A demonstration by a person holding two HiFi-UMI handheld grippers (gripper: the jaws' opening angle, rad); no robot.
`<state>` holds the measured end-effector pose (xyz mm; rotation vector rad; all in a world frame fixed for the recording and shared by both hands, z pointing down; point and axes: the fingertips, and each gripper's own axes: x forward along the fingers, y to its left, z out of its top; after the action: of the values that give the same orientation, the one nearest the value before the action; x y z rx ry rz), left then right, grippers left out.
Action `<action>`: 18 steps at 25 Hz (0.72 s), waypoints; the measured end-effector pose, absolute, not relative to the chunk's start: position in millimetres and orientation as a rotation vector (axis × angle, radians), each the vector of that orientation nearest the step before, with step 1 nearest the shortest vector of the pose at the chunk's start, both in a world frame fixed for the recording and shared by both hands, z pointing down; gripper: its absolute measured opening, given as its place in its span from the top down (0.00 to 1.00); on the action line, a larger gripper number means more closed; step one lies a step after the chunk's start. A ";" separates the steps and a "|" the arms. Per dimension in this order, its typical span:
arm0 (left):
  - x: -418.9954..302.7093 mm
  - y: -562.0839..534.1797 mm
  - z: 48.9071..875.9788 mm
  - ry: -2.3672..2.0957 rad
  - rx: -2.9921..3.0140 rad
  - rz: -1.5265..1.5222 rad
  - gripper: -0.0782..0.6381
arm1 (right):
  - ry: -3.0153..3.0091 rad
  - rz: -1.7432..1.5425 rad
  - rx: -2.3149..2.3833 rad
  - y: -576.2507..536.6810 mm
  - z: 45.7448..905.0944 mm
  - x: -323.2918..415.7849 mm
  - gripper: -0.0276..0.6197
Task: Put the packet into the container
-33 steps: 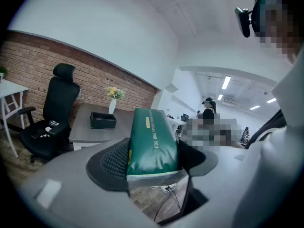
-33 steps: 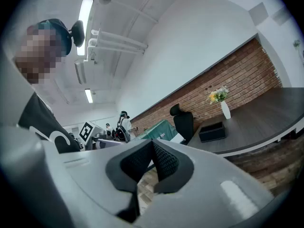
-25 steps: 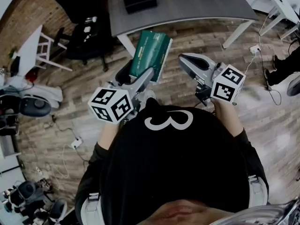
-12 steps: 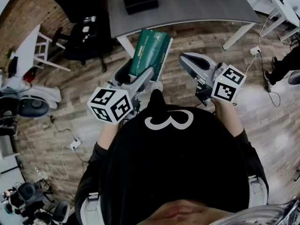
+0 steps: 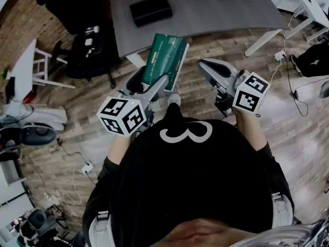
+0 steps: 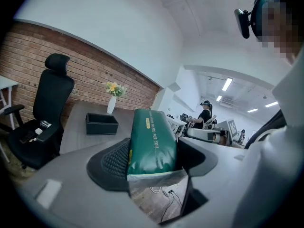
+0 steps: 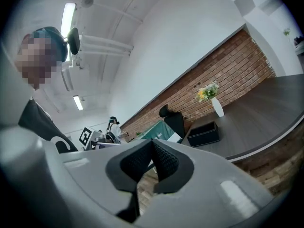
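A green packet (image 5: 165, 59) with a white end is held above the wooden floor, short of the grey table (image 5: 205, 6); my left gripper (image 5: 154, 86) is shut on its near end. In the left gripper view the packet (image 6: 151, 144) fills the gap between both pads. A black open container (image 5: 150, 10) sits on the table, beyond the packet; it also shows in the left gripper view as a black box (image 6: 101, 124). My right gripper (image 5: 206, 69) hangs to the right of the packet, its pads (image 7: 164, 161) pressed together with nothing between them.
A black office chair (image 5: 85, 45) stands left of the table. A white vase with flowers (image 6: 112, 102) sits on the table behind the container. Cables and a power strip (image 5: 86, 166) lie on the floor at left. Another person (image 6: 204, 115) stands far off.
The view has shifted slightly: the table and container sit a little lower and further left in frame. Both grippers and the packet keep their places relative to each other.
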<state>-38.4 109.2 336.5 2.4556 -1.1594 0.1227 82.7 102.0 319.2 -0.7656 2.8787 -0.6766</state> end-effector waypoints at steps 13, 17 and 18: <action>-88.3 -63.7 344.8 -1.068 2.429 0.167 0.42 | 2.861 -0.827 -0.887 -70.7 328.1 39.7 0.96; -92.4 -74.9 345.8 -1.054 2.472 0.167 0.42 | 2.858 -0.785 -0.913 -79.5 329.7 39.0 0.96; -92.0 -75.0 346.4 -1.054 2.490 0.170 0.42 | 2.856 -0.773 -0.917 -79.0 331.6 40.0 0.95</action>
<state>-92.0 -75.0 346.4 2.4902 -1.0541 0.1698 40.0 -79.0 331.6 -0.9168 2.8562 -0.7726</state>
